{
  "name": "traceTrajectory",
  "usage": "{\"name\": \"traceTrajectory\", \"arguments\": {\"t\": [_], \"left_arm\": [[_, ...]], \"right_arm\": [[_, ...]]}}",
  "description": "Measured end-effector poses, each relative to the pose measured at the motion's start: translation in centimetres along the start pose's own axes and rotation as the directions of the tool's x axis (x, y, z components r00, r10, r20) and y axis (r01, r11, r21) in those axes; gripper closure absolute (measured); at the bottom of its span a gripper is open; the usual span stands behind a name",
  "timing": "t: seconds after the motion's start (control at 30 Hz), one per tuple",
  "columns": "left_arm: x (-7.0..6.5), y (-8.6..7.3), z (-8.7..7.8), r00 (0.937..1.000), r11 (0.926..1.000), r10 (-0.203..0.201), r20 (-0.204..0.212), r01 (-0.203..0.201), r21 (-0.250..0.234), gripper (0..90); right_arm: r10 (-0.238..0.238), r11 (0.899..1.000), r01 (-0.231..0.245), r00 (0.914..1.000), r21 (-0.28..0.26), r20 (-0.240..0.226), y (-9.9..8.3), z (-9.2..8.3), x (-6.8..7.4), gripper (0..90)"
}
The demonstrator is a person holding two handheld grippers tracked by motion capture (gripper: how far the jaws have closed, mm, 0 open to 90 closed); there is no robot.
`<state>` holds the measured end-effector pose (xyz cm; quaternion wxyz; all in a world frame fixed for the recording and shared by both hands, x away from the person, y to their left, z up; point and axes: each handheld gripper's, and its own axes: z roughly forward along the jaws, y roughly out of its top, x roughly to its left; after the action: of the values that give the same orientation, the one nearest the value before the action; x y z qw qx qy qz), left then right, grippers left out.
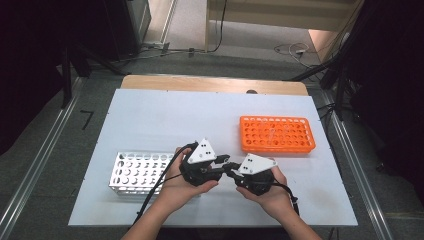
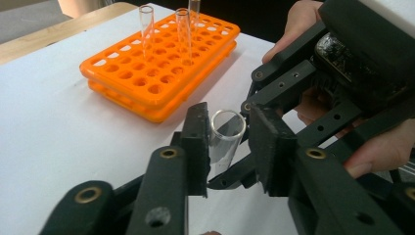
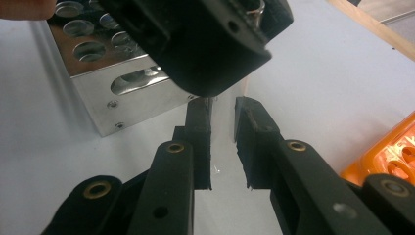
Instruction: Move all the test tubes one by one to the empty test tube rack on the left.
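1. Black padded jaws of the left gripper (image 2: 227,147) rise closest to the lens in the left gripper view, drawn in on a clear glass test tube (image 2: 226,138); the tube's open round mouth stands up between the two pads, and the pad on the near side lies against its wall.
2. Only the present frames are on hand, so the grip reads plainly: the left gripper is closed on the tube, with little gap left at either pad.
3. Opposite it, the right gripper (image 3: 222,142) has its jaws drawn close, and in the right gripper view the same clear tube runs as a pale strip up the narrow slot between the pads, so both tools hold one tube.
4. From the high view, the left gripper (image 1: 220,162) and right gripper (image 1: 231,169) meet tip to tip above the near middle of the white tabletop (image 1: 165,115), each in a person's hand, with a grey three-cornered plate on top of each.
5. Just beside the left hand stands a shiny silver metal tube rack (image 1: 132,172) with round holes; its side wall fills the upper left of the right gripper view (image 3: 122,103).
6. Farther off, toward the right rear, lies an orange plastic tube rack (image 1: 276,134); the left gripper view shows clear tubes (image 2: 147,24) standing upright in its far rows.
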<state>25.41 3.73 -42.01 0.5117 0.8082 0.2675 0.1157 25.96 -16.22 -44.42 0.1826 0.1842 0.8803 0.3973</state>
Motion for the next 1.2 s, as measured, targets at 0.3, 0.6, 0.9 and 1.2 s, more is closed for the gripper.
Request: {"name": "traceTrajectory", "arguments": {"t": [0.3, 0.6, 0.9, 1.2], "left_arm": [[0.0, -0.1, 0.0, 0.9999, 0.9999, 0.013, -0.01, -0.013, 0.005, 75.5], [0.1, 0.0, -0.3, 0.9999, 1.0, 0.008, -0.006, -0.008, 0.0, 76.0], [0.6, 0.1, -1.0, 0.9999, 0.9998, 0.001, -0.016, -0.002, -0.019, 76.1], [1.4, 0.4, -2.9, 0.999, 0.9983, -0.02, -0.04, 0.018, -0.056, 76.1]], "right_arm": [[-0.01, 1.0, 0.01, 1.0, -0.004, 0.0, 0.0, -0.1, 0.0, 74.2], [0.001, 1.0, -0.001, 0.9999, -0.017, -0.011, 0.0, -0.1, 0.0, 73.9], [0.024, 0.998, -0.026, 0.9993, -0.051, -0.029, -0.1, -0.3, -0.2, 60.3], [0.087, 0.985, -0.096, 0.994, -0.142, -0.067, -0.9, -1.7, -1.7, 29.7]]}}
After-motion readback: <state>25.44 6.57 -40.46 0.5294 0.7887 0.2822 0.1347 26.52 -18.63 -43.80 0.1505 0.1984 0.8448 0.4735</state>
